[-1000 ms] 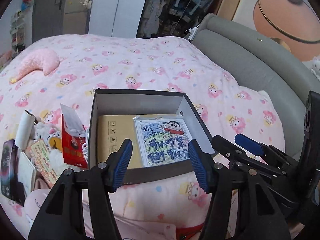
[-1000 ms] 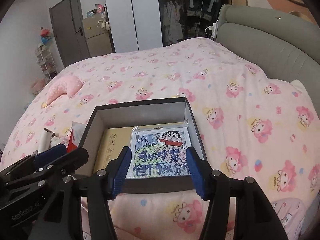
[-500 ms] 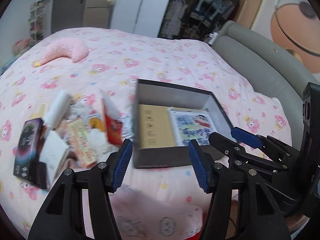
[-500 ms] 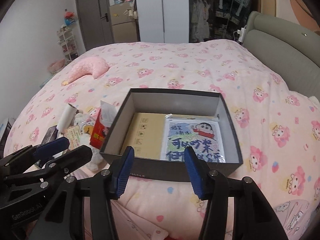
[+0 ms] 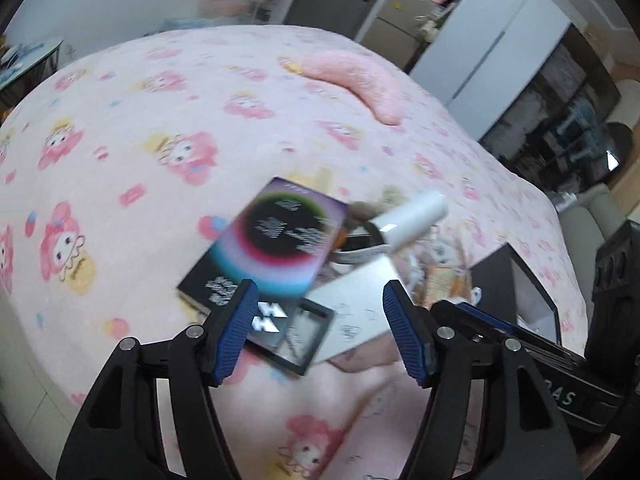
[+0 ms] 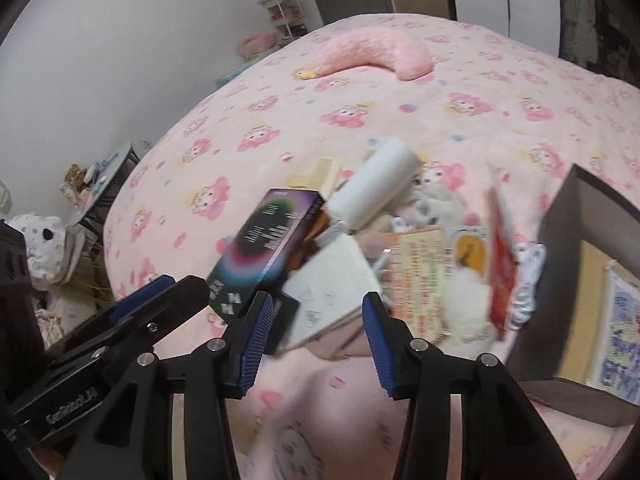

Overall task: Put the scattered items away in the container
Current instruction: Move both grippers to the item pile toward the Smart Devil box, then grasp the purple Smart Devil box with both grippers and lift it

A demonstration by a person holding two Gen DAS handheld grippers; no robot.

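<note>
Left gripper (image 5: 318,330) is aimed down at the pile on the bed (image 5: 140,120), jaws opening, nothing pinched. The dark box (image 5: 280,236) with the rainbow ring sits just past its fingertips, lying tilted on a flat black case (image 5: 296,334). Right gripper (image 6: 316,338) is over the white box (image 6: 332,280), jaws closing, box edge between the pads but no contact seen; nothing is held yet.

The pile lies left of the container (image 6: 576,264), which stands on the bed with a printed card (image 6: 620,332) already inside. In the pile: a white roll (image 6: 376,182), a yellow leaflet (image 6: 416,276), a red packet (image 6: 502,256), a small plush (image 6: 464,312).

Handling, judged:
- Dark box and white box are taken as light, stiff cardboard; a pinch across the short sides or a free overhanging edge should do. Glossy print may slip.
- Roll is likely light and round, prone to rolling; best taken across its middle.
- Leaflet and packet are thin and floppy; an edge grip is needed.
- Plush is soft and squashes; a deep pinch is needed.
- Soft bedding gives under pressure, so stacked things may slide.

Frames are blurred, so contact is hard to read.
</note>
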